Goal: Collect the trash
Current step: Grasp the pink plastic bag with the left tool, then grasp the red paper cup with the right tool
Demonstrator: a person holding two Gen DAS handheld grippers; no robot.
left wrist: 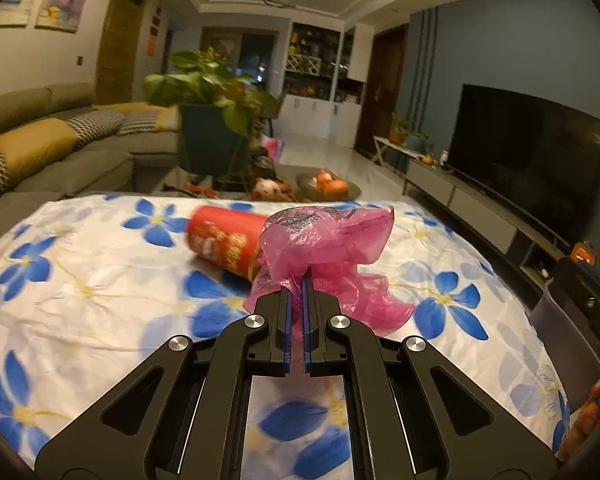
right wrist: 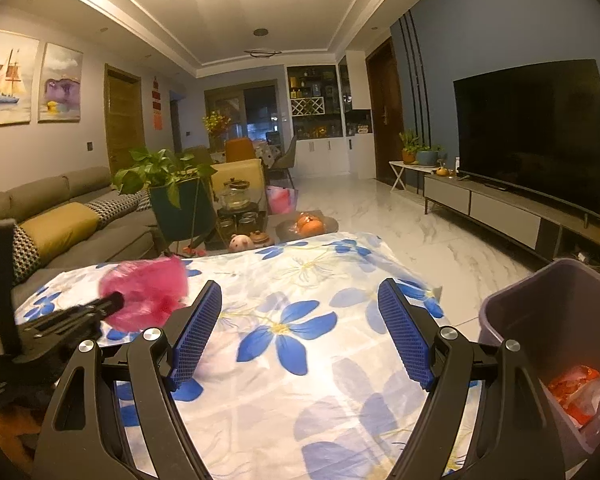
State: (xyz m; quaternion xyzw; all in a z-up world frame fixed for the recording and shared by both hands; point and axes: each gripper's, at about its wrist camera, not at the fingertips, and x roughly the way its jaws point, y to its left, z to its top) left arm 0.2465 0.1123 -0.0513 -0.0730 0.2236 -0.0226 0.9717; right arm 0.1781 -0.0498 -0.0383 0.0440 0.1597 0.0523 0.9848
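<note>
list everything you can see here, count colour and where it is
pink plastic bag: 1, pink, clamped in the left tool above the table
red can: 1, red, lying on its side on the cloth behind the bag
trash bin: 1, dark purple-grey, at the table's right edge, red and white trash inside
tablecloth: 1, white with blue flowers, covering the table
fruit bowl: 1, dark with orange fruit, beyond the table
pig figure: 1, pink, beside the bowl
plant: 1, green in a dark teal pot, by the sofa
sofa: 1, grey-green with yellow cushions, left
tv: 1, black, right wall
left tool: 1, black with blue pads, shut on the bag
right tool: 1, black with blue pads, open over the cloth
</note>
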